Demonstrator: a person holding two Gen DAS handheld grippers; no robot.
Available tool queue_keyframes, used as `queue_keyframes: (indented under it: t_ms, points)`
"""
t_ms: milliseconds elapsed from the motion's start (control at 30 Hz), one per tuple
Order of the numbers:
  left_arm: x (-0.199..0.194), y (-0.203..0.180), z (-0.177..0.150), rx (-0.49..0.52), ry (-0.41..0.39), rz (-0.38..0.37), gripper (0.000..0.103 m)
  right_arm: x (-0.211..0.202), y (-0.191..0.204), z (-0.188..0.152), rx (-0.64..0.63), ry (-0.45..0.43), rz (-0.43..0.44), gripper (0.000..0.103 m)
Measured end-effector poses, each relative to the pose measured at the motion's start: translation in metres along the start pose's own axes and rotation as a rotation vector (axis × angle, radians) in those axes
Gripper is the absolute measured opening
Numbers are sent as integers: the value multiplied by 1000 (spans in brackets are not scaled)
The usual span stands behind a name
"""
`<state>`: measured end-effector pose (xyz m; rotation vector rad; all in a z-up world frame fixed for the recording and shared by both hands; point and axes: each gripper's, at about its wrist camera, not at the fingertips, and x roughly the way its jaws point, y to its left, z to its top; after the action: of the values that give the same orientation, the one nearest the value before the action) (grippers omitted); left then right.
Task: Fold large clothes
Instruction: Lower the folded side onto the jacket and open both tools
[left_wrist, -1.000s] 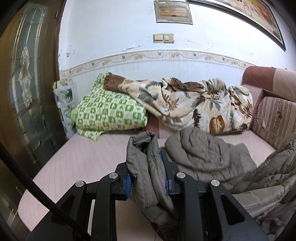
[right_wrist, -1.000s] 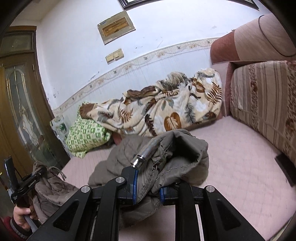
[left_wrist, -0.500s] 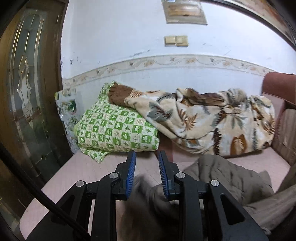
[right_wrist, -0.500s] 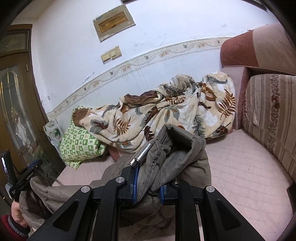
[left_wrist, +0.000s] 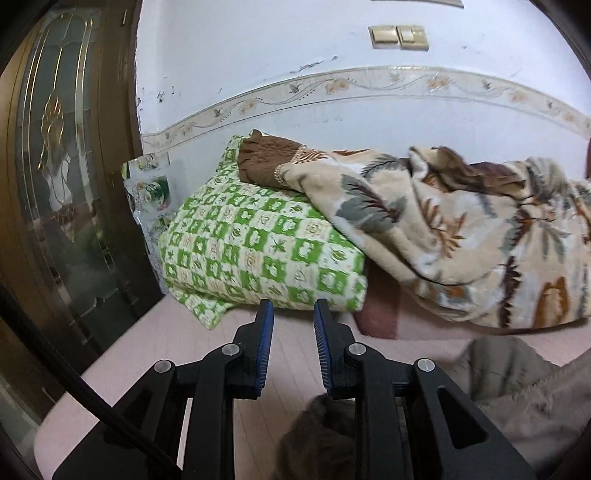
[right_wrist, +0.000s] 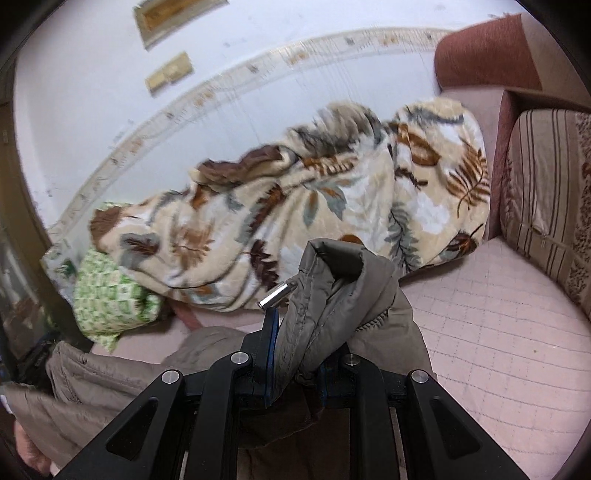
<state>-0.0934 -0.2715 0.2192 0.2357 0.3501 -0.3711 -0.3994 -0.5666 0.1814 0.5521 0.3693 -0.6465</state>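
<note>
A grey-brown padded jacket (right_wrist: 332, 295) lies spread over the pink sofa seat (right_wrist: 498, 325). My right gripper (right_wrist: 295, 325) is shut on a bunched edge of it, with a silver metal toggle (right_wrist: 275, 295) sticking out beside the left finger. In the left wrist view my left gripper (left_wrist: 291, 317) is open with nothing between its blue pads. Part of the jacket (left_wrist: 517, 391) lies to its lower right, and a dark fold (left_wrist: 317, 435) sits low under the fingers.
A green checked pillow (left_wrist: 258, 258) and a leaf-print blanket (left_wrist: 461, 236) are piled against the wall. A striped cushion (right_wrist: 546, 192) and the sofa arm are at right. A dark glazed door (left_wrist: 55, 184) stands at left.
My left gripper let go of the jacket fold it was pinching; the cloth dropped below its fingers. Both grippers moved closer to the wall. The right gripper keeps its hold.
</note>
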Motion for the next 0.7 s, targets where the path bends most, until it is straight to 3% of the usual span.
queue_keyframes:
  t_ms: [100,367,500,533,600,667,700]
  points:
    - [17,0,7,14,-4,22,22,38,-11,1,16,40,-46,18]
    - [33,4,1,15,37,-30,22,101,-48,-4,99,131,-129,19]
    - [27,-5,-6,5,88,-121,22,125,-68,-7,192,235,-102,33]
    - [24,-9,-8,12,99,-149,22,123,-69,-8,207,235,-92,36]
    - [15,-23,-12,38,113,-210,22,110,-71,-5,232,222,-70,56]
    - [7,-37,-16,65,122,-267,22,90,-68,2,212,169,-59,67]
    - [2,-47,-20,77,135,-307,22,80,-67,6,197,148,-52,67]
